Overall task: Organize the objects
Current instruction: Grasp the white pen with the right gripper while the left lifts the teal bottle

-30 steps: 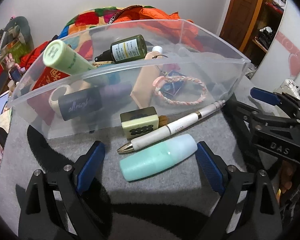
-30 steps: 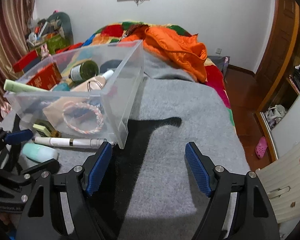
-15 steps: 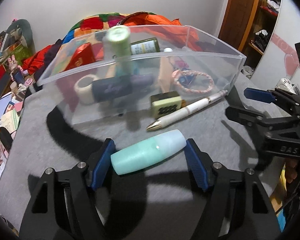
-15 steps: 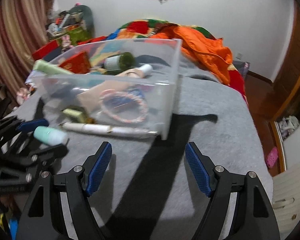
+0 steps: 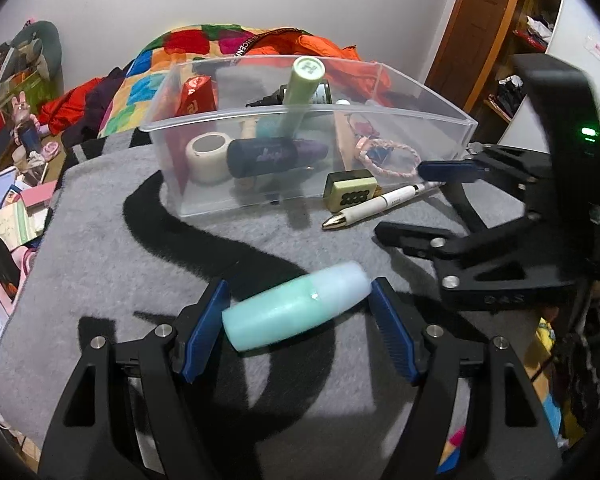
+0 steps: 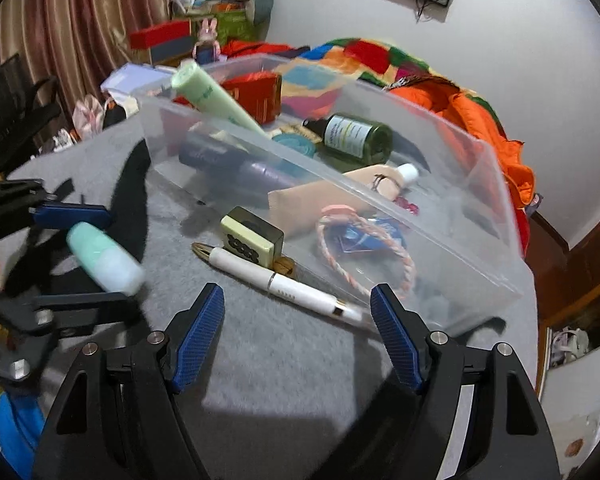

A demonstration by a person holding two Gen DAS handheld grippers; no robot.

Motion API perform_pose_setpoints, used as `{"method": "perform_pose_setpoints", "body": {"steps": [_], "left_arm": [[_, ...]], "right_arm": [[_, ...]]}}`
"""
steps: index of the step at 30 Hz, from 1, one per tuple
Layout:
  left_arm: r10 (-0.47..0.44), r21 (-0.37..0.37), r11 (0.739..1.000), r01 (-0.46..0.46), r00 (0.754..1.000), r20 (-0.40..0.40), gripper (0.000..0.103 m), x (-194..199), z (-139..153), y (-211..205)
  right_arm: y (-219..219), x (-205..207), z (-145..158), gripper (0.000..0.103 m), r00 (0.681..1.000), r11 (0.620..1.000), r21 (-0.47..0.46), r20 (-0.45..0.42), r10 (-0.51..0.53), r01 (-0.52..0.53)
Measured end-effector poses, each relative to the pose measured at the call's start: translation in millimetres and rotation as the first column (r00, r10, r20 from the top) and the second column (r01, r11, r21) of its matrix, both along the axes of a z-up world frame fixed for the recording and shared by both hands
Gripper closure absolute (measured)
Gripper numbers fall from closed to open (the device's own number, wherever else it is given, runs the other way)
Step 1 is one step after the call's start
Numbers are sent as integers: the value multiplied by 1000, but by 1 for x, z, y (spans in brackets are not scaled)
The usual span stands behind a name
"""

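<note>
A mint-green capsule-shaped bottle [image 5: 298, 306] sits lengthwise between the blue pads of my left gripper [image 5: 298, 316], which is shut on it and holds it above the grey blanket [image 5: 100, 264]; it also shows in the right wrist view [image 6: 104, 258]. My right gripper [image 6: 296, 330] is open and empty, just short of a white pen [image 6: 276, 280] with a gold tip and a green mahjong tile [image 6: 250, 238]. Both lie on the blanket against the clear plastic bin [image 6: 440, 240], which holds several items.
The bin [image 5: 380, 120] holds a light green tube [image 5: 302, 92], a dark bottle [image 6: 352, 136], a tape roll [image 5: 208, 156], a red box [image 6: 256, 92] and a braided bracelet [image 6: 364, 252]. An orange jacket [image 6: 484, 128] lies behind. Clutter lines the left side.
My left gripper has closed on the mint bottle and pulled back from the bin with it. My right gripper has swung left toward the pen and tile.
</note>
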State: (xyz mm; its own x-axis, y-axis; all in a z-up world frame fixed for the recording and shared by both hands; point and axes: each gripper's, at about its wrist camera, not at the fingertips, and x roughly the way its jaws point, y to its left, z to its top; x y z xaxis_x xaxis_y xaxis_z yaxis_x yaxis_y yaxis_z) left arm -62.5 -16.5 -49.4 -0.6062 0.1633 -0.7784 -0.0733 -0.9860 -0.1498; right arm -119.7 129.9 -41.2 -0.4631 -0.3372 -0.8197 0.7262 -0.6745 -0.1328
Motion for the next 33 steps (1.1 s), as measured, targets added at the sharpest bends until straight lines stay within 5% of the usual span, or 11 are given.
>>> {"method": "perform_pose_setpoints", "body": {"steps": [7,13,17,22,29,33], "left_arm": [[9,-29,1000,-9,1000,-14,20,12,1,-2],[12,-35,999,-12,1000,-3,18,11,-5,3],[12,-46,999,-12,1000,-3,18,9,-6,9],[19,-30,999,-19,1000,-2,18,4,-8,11],[33,-76,996,-35,999,-28,24,-2,-11,24],[34,-97,995,-38,998,-48,30,3,-11,25]], "right_arm": [[5,2,5,33,989,997,-42,129,77,-72],[-3,1,-5,33,998,997,60,36,56,-58],[-2,-12,-6,33,993,998,20,99,64,-67],[16,-9,-2,71,975,994,-49,194,108,-100],[11,3,-3,72,987,994,-24,125,104,-102],[10,12,-3,86,990,994,-53,100,104,-99]]}}
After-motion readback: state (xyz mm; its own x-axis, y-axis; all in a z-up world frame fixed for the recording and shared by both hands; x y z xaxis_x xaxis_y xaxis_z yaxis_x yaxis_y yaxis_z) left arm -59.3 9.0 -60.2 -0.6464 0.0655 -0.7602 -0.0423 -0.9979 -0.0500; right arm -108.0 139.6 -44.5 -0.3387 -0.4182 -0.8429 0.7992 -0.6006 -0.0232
